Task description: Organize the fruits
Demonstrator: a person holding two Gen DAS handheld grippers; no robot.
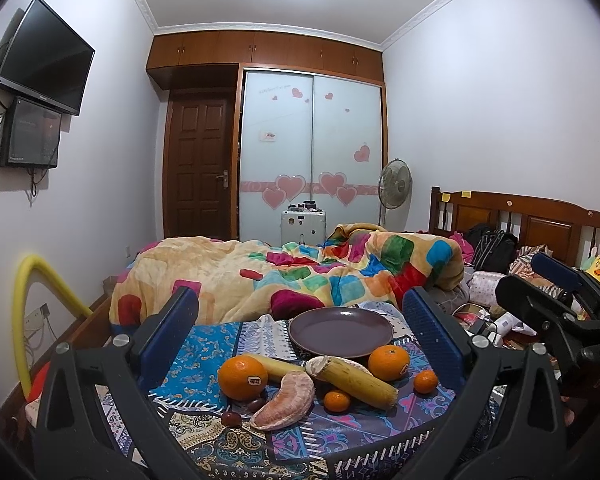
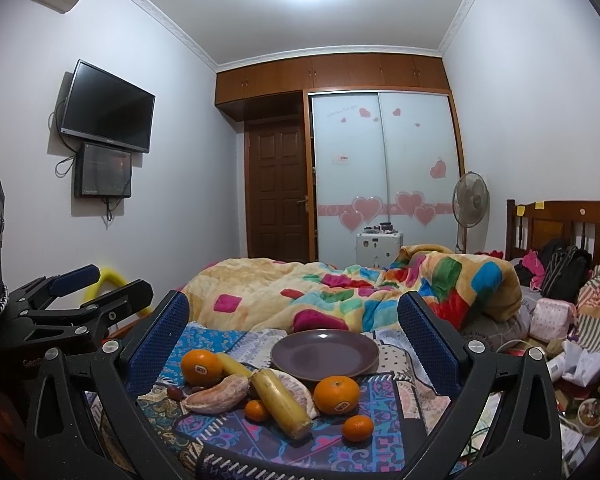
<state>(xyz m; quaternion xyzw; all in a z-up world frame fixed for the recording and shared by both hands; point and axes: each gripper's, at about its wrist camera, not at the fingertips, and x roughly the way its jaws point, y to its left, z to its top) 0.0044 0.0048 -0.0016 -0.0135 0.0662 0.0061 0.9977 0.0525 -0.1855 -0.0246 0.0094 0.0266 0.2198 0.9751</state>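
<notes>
Orange, yellow and pale pink fruit lies loose on a patterned cloth (image 1: 204, 344) spread over the near end of a bed, just in front of an empty purple plate (image 1: 341, 332) that sits toward the cloth's far edge, apparently the spot meant to receive it. A large orange (image 1: 243, 377) rests at the cloth's left side, touching a peeled pomelo segment (image 1: 284, 402); a second large orange (image 1: 389, 362) sits beside the plate's near rim, with a banana (image 1: 358, 380) lying slantwise between the two and a second pomelo piece behind it. Two small tangerines (image 1: 337, 401) and a couple of dark dates (image 1: 231, 418) are scattered nearer the front edge. Nothing is on the plate yet, so the sorting looks not yet begun. Both tools hover short of the pile: the left gripper (image 1: 300, 320) has its blue pads spread wide around the whole spread, holding nothing, and the right gripper (image 2: 292, 320) is likewise wide and empty. A crumpled multicoloured blanket (image 1: 300, 276) fills the bed beyond.
</notes>
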